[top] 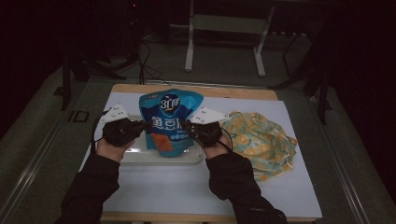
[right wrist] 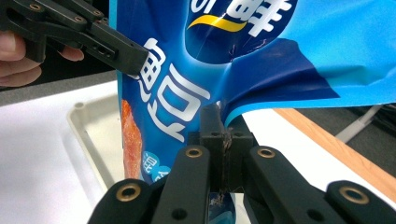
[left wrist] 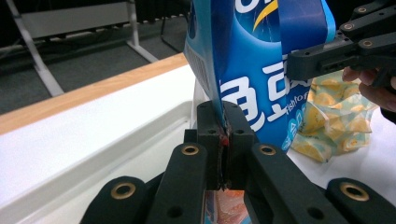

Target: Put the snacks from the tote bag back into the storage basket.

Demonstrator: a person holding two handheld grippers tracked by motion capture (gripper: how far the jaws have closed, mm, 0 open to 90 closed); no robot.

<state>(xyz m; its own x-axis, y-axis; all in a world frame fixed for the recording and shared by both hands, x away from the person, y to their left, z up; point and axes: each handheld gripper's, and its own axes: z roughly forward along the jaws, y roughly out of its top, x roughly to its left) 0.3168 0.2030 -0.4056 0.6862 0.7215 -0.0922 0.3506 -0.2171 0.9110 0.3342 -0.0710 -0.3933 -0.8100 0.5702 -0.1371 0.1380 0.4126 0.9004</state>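
Observation:
A blue snack bag with white lettering stands upright over a shallow white tray, gripped from both sides. My left gripper is shut on the bag's left edge; in the left gripper view its jaws pinch the bag's seam. My right gripper is shut on the right edge, and the right gripper view shows its jaws clamping the bag's folded side. Each gripper view also shows the other gripper across the bag.
A crumpled yellow-patterned bag lies on the white mat to the right of the tray. The wooden table edge runs behind. A metal stand stands on the dark floor beyond.

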